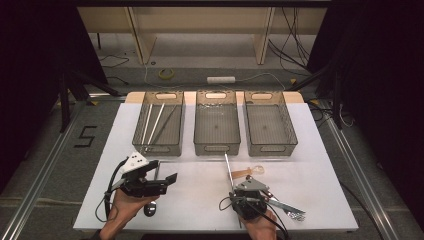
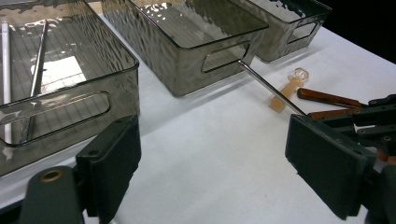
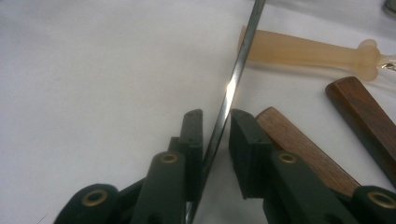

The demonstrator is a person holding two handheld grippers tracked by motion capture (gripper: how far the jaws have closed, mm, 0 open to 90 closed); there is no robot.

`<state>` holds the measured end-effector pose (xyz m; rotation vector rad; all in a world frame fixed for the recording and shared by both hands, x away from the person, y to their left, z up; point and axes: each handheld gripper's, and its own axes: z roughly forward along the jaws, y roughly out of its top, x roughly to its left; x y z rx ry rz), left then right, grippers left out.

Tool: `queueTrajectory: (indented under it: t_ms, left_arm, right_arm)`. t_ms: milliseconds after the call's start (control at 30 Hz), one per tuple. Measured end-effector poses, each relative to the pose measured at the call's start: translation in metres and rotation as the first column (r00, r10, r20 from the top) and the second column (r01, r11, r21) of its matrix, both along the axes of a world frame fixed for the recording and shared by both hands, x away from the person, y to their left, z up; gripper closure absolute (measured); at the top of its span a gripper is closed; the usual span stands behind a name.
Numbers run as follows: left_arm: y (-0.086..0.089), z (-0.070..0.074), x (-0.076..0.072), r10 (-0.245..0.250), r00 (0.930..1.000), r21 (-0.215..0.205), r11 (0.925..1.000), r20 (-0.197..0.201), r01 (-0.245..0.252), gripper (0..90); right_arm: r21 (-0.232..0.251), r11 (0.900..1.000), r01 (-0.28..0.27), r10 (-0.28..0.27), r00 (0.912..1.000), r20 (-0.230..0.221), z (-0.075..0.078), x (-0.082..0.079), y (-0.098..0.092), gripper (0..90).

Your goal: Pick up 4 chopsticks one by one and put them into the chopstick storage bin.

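Note:
A thin metal rod [image 1: 227, 167] lies on the white table [image 1: 200, 200], one end near the middle bin [image 1: 216, 127]. My right gripper [image 1: 235, 189] is low over its near end. In the right gripper view the rod [image 3: 231, 88] runs between the jaws of this gripper [image 3: 217, 126]; it rests along the left pad, with a narrow gap to the right pad, so the gripper is open. A beige-handled utensil [image 3: 303, 49] and two wooden handles [image 3: 299, 144] lie beside it. My left gripper [image 1: 162, 175] hovers at the left, wide open [image 2: 215, 158] and empty.
Three clear grey bins stand in a row at the back. The left bin [image 1: 161, 125] holds several long white and metal sticks; the right bin [image 1: 270, 127] looks bare. Wooden-handled cutlery [image 1: 285, 206] lies at the front right, near the table edge.

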<state>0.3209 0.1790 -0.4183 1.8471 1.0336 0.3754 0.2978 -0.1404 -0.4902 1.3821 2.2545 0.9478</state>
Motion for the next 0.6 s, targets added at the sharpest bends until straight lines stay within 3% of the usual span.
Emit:
queueTrajectory:
  t_ms: [133, 367, 500, 600]
  left_arm:
    - [-0.001, 0.0, -0.001, -0.01, 0.9999, -0.003, 0.9999, -0.001, 0.01, 17.8]
    - [-0.003, 0.0, -0.003, -0.02, 0.9998, 0.001, 0.9998, -0.004, 0.02, 18.1]
    - [-0.003, 0.0, -0.002, -0.021, 0.9998, 0.002, 0.9998, -0.003, 0.021, 18.2]
    - [-0.002, 0.0, -0.002, -0.02, 0.9998, 0.0, 0.9998, -0.003, 0.02, 18.2]
  right_arm:
    - [0.02, 1.0, 0.008, -0.007, 0.9998, -0.016, 0.0, 0.002, -0.004, 79.5]
    - [0.097, 0.993, 0.065, -0.058, 0.9957, -0.073, 0.001, 0.008, -0.012, 86.2]
    - [0.137, 0.988, 0.065, -0.051, 0.9934, -0.103, 0.001, 0.008, -0.014, 86.5]
    - [0.142, 0.989, 0.05, -0.038, 0.9954, -0.088, 0.004, 0.007, -0.012, 86.6]
